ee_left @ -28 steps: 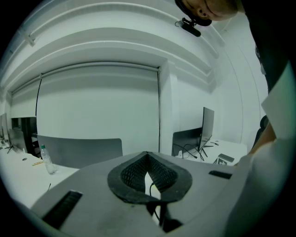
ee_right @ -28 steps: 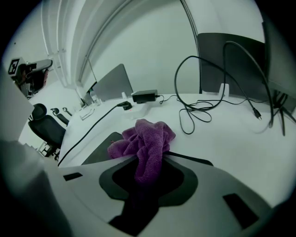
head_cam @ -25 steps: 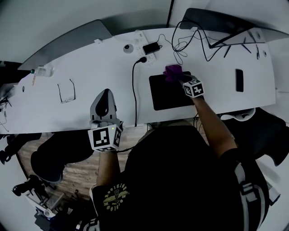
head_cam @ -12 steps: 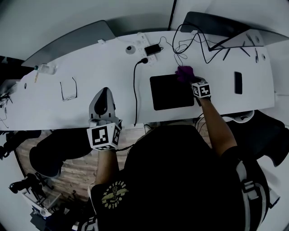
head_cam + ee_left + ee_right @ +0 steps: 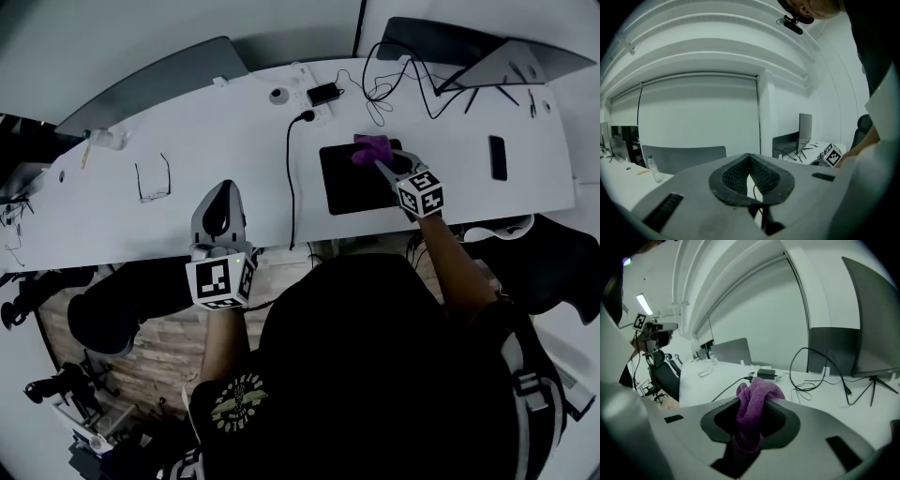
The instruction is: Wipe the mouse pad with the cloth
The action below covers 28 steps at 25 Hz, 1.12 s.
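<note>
**Right gripper (image 5: 382, 165) with purple cloth (image 5: 371, 148) at the black mouse pad (image 5: 349, 187).**
At the near edge of the white counter (image 5: 112, 225), the left gripper (image 5: 219, 192) has its fingers closed together on nothing. Farther out, the right gripper's fingers clamp the bunched cloth over the pad's far edge. Beyond lie eyeglasses (image 5: 153, 178) and a power adapter (image 5: 325, 94).

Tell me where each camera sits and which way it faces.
Head view: on the head, facing down at the desk; left gripper, right gripper, torso show.
Left gripper view: on that gripper, facing over its shut jaws to a wall.
Right gripper view: on that gripper, facing past the held cloth to cables.
Shared: head and right gripper views show the cloth.
</note>
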Motion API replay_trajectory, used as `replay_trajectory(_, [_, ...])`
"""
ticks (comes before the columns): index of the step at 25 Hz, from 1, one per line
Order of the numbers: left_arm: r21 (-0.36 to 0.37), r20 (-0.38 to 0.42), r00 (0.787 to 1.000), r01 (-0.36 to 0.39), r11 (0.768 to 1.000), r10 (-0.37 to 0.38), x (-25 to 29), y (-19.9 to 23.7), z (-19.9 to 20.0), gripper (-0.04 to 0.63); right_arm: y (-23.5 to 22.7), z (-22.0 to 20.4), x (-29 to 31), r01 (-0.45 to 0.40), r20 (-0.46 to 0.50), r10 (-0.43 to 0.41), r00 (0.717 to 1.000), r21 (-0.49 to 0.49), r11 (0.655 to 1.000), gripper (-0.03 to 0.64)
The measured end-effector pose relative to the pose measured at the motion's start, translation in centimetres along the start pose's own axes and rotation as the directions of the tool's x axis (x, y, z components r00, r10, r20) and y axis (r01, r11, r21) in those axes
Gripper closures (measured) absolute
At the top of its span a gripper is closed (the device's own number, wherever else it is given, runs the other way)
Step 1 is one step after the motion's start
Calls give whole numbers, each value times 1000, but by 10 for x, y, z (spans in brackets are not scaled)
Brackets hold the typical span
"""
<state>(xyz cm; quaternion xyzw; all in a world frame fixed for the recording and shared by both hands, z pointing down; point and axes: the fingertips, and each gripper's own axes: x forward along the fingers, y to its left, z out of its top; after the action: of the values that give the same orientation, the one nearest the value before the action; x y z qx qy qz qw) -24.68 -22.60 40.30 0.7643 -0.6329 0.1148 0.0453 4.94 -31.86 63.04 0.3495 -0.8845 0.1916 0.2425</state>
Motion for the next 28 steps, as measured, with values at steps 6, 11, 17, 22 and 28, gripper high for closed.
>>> replay_trajectory(6, [4, -32, 999, -5, 1000, 5, -37, 17, -17, 592, 79, -7, 19, -100, 13, 100, 995, 17, 995, 520])
replay_trajectory(11, [1, -45, 999, 0, 1000, 1, -66, 25, -32, 592, 114, -65, 57, -102, -124, 104, 987, 25, 994, 520])
replay_trajectory(17, [-7, -53, 999, 2, 1000, -2, -97, 24, -49, 592, 110, -135, 78, -18, -323, 9, 946, -23, 1000, 520])
replay_trajectory(22, [-2, -59, 998, -28, 1000, 28, -121, 32, -56, 594, 101, -136, 77, 20, -290, -8, 957, 39, 999, 522])
replay_trajectory(28, [12, -55, 997, -52, 999, 53, -121, 24, -51, 592, 72, -147, 57, 68, -292, -41, 956, 84, 994, 520])
